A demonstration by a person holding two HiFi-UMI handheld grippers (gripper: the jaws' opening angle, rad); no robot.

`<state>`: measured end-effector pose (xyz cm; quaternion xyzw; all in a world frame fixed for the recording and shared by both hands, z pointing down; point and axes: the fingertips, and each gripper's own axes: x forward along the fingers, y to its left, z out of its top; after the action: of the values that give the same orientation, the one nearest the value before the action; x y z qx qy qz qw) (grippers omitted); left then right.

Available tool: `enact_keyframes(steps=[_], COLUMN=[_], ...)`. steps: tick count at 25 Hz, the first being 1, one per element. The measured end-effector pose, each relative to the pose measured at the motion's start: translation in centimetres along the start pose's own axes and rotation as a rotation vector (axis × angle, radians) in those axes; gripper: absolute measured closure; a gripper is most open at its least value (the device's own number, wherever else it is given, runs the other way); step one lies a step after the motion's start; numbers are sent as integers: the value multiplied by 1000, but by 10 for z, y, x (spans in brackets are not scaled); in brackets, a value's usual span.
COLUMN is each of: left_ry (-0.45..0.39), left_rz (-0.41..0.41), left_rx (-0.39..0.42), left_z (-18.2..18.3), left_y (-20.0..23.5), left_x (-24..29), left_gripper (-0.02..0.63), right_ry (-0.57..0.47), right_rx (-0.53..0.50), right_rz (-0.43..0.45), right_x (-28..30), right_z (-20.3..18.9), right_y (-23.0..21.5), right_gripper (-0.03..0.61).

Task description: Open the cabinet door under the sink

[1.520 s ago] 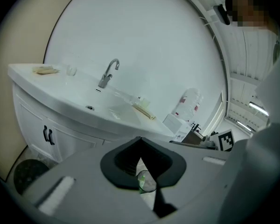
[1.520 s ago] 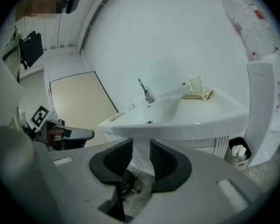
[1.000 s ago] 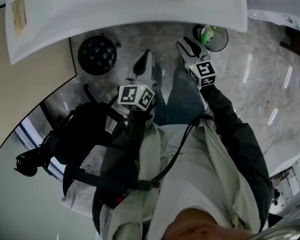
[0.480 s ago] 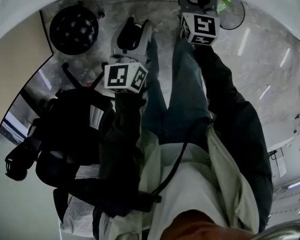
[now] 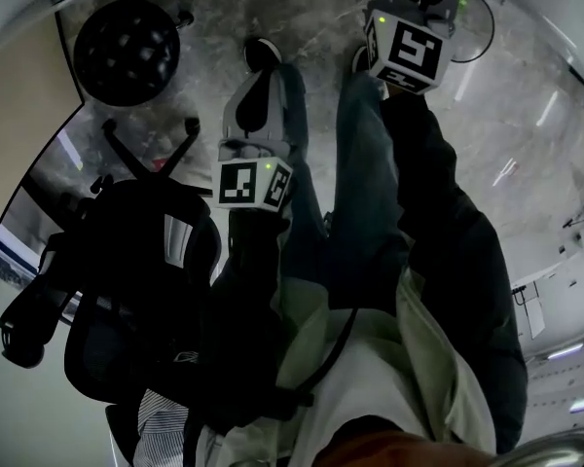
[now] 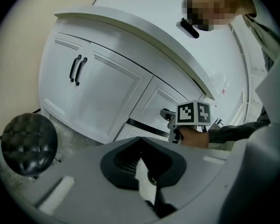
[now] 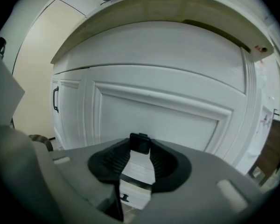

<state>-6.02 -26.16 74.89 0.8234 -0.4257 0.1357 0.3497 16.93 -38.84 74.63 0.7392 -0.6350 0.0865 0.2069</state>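
Black round stool [image 6: 28, 143] at our far left, our left gripper [image 6: 141, 146] near it with fingers together, our right gripper [image 7: 139, 150] with fingers apart, close before the white cabinet door [image 7: 168, 120] under the counter [image 7: 154, 8], a door only our gripper views show.

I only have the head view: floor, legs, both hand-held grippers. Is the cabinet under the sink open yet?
Observer: Not that I see. In the left gripper view the double doors sit flush under the countertop.
Operator: Is the right hand-held gripper on a handle?
Observer: No. Its own view shows its jaws apart with nothing between, facing a plain white door panel.
Operator: Where is the nearest handle?
Observer: A black handle shows at that view's left edge, apart from the jaws.
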Motion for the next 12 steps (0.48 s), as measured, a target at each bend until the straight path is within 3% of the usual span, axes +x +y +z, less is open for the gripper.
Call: enact_keyframes(steps=[12], left_ry=[-68], left_rz=[-13], left_rx=[71], left_z=[23], left_y=[-27], left_x=[22], left_gripper=[606], right_ry=[25], right_rx=[33], right_rz=[98], right_x=[-58], right_z=[-19], right_y=[18], right_gripper=[451])
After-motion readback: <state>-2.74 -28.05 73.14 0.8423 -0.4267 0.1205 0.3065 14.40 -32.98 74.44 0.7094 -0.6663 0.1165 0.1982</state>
